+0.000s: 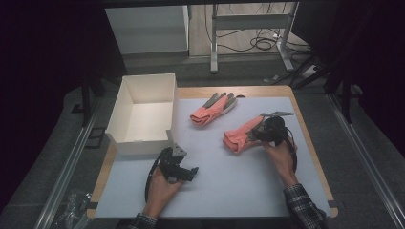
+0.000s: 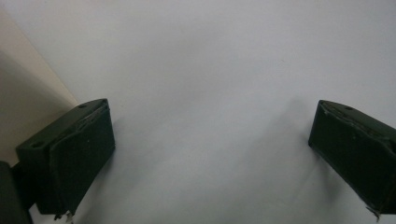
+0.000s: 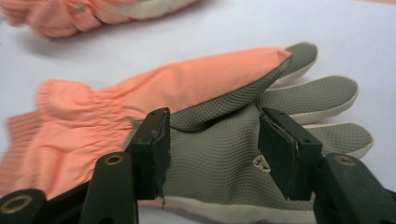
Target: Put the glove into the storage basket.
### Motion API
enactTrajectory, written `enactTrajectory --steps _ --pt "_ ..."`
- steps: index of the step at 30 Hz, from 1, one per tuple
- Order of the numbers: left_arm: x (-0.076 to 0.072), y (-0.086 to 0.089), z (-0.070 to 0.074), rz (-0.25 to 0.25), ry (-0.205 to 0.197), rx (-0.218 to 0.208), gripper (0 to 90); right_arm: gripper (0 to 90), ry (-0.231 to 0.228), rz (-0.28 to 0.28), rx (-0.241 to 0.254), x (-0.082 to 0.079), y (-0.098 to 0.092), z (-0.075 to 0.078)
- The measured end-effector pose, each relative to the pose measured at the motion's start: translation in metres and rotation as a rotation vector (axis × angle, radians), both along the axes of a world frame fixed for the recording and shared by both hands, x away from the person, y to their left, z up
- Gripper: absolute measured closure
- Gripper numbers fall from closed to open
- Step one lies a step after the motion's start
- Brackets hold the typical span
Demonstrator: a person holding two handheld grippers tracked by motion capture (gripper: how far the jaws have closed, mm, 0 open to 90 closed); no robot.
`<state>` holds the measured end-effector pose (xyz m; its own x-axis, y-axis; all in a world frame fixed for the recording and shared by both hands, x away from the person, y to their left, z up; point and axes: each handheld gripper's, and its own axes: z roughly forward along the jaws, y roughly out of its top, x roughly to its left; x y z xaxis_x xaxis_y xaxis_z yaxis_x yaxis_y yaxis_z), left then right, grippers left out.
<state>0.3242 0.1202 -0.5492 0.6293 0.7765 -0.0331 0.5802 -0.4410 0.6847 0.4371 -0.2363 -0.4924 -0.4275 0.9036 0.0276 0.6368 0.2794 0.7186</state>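
White sheeting covers the wooden table where you work, and behind it the room is dark, with cables on the floor. The thing in hand is the near salmon-pink fabric glove with a grey textured palm, which lies right of the middle of the table with its long axis running diagonally, cuff toward you and left, fingers away and right. Your right gripper is at the finger end of this glove. In the right gripper view its jaws stand on both sides of the grey palm and the pads touch the fabric, so I judge it is grasping the near glove, though not clenched fully. The second pink and grey glove lies apart, farther back and to the left, nearer to the open white cardboard box. Your left gripper rests on the table just in front of this box, jaws spread wide with nothing between them. The box lies to the left of the held glove, so the coming move probably goes leftward across the table, and the right hand is the nearer one for it.
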Motion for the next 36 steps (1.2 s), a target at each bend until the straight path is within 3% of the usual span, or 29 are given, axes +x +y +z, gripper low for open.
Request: enactTrajectory --steps 5,7,13,16,26,32,36 --pt "0.000 0.000 0.000 0.001 0.000 0.000 0.5 47.4 0.014 0.000 -0.040 0.004 0.005 -0.010" --pt "0.000 0.000 0.000 0.001 0.000 0.000 0.5 58.2 0.006 -0.004 -0.098 0.003 0.014 -0.013" --pt "0.000 0.000 0.000 0.001 0.000 0.000 0.5 81.0 -0.019 -0.004 -0.142 0.000 0.018 -0.015" --pt "0.000 0.000 0.000 0.001 0.000 0.000 0.5 85.5 -0.021 0.015 -0.124 -0.001 0.015 -0.013" --pt "0.000 0.000 0.000 0.000 0.000 0.000 0.5 87.0 -0.028 0.062 -0.034 -0.006 0.002 -0.003" --pt "0.000 0.000 0.000 0.002 -0.001 -0.003 0.5 87.1 -0.046 0.142 -0.006 -0.015 -0.003 0.009" --pt "0.000 0.000 0.000 0.000 0.000 0.000 0.5 87.1 -0.066 0.252 0.026 -0.023 -0.005 0.021"
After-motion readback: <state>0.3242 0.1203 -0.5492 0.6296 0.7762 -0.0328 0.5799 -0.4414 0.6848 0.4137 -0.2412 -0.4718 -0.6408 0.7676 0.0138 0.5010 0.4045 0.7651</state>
